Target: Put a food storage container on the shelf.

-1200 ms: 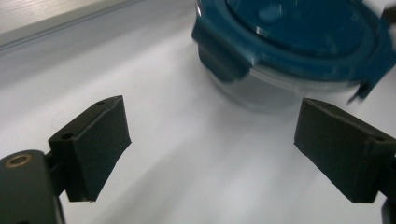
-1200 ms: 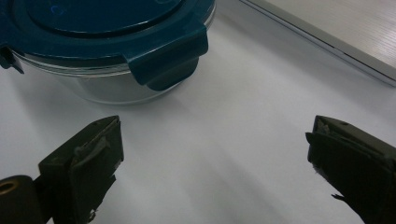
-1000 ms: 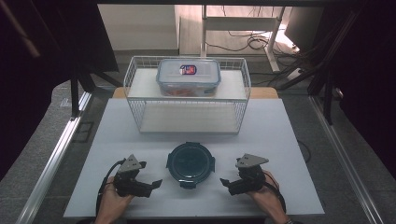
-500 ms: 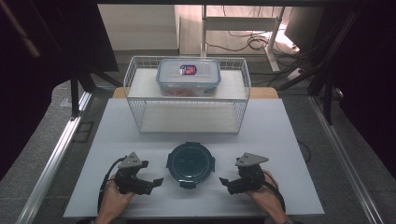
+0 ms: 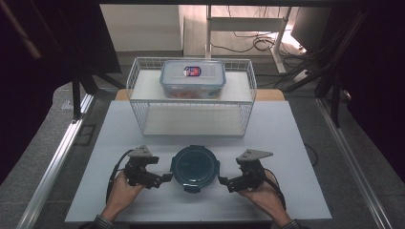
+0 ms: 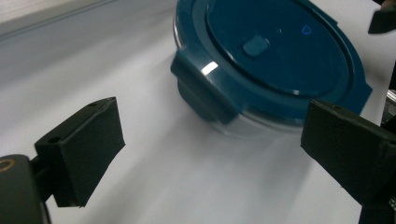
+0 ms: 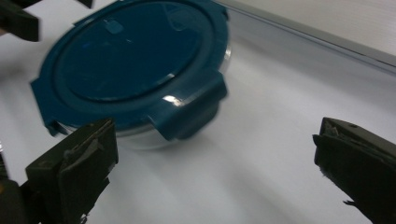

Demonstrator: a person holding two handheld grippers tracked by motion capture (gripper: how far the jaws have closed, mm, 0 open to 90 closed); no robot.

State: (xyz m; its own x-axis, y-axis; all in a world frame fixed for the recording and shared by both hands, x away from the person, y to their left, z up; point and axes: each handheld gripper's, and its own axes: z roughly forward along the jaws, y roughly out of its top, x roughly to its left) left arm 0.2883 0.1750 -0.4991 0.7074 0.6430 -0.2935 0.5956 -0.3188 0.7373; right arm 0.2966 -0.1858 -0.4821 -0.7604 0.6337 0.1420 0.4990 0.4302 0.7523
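The table [image 5: 296, 143] has a white top, matte and unmarked. A round container [image 5: 195, 168] with a dark teal clip-on lid sits directly on it near the front edge, between the left gripper [image 5: 165, 178] and the right gripper [image 5: 223, 181], just beyond each one's jaws. Farther out ahead of both tools, a white wire rack [image 5: 191, 102] stands on the top; a rectangular lidded box [image 5: 193, 78] rests on its upper shelf.

Room's pretty dim around my bright white table [image 5: 286, 143]; glare spots on the blue lid [image 6: 280, 60], close-ups slightly blurry.
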